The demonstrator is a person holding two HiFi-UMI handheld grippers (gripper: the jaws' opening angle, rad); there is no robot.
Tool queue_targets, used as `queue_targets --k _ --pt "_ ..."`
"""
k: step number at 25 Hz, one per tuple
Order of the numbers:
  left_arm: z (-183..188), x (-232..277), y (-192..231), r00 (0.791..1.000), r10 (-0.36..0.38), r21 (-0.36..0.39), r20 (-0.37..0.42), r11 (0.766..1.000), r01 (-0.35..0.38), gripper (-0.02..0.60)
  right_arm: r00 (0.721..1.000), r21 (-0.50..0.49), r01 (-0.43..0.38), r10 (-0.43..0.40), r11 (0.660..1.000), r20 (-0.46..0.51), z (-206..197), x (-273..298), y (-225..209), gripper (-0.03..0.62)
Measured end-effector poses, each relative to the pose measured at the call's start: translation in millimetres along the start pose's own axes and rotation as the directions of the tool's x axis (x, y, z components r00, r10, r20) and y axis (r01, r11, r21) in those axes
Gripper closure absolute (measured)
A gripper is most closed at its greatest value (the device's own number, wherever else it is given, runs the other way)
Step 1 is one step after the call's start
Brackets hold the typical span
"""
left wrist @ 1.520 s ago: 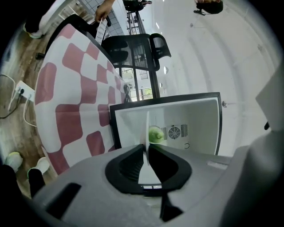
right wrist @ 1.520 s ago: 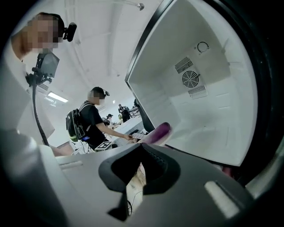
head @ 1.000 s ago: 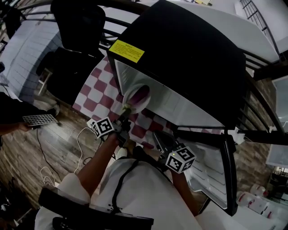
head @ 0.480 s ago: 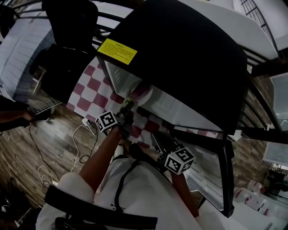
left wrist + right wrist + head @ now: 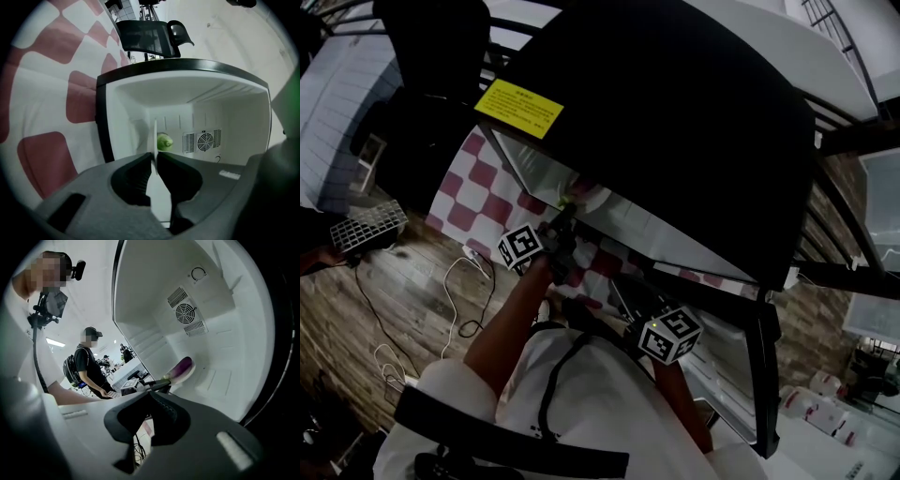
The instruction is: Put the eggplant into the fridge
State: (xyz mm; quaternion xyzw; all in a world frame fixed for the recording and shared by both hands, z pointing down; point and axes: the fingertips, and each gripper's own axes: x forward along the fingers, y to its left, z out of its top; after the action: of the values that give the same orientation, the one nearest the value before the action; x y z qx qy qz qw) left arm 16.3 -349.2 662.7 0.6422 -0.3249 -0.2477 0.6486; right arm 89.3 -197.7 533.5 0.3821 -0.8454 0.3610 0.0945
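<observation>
Eggplant (image 5: 183, 367) hangs just past the fridge (image 5: 104, 122) rim, stem end pinched in the left gripper (image 5: 155, 157), bare white walls all round; right gripper (image 5: 151, 392), closed and empty, hangs outside the opening.

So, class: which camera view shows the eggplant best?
The right gripper view: it shows the eggplant side-on, purple and white, inside the fridge. The left gripper view shows only its green end and a thin pale edge between the jaws; the head view shows a sliver under the fridge's top.
</observation>
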Motion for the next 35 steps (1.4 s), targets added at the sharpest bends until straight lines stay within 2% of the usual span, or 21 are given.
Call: queue_targets --k 25,35 --pt "2.6 23.6 18.9 0.998 0.061 -0.01 0.03 0.998 -0.061 0.54 0.999 0.0 -0.048 0.048 0.999 -0.017 -1.2 0.9 -1.5 0.588" --pt "2.5 20.8 24.5 0.993 0.115 -0.022 0.027 0.993 -0.114 0.548 0.999 0.002 -0.043 0.043 0.999 -0.003 -3.4 -3.1 0.5 0.588"
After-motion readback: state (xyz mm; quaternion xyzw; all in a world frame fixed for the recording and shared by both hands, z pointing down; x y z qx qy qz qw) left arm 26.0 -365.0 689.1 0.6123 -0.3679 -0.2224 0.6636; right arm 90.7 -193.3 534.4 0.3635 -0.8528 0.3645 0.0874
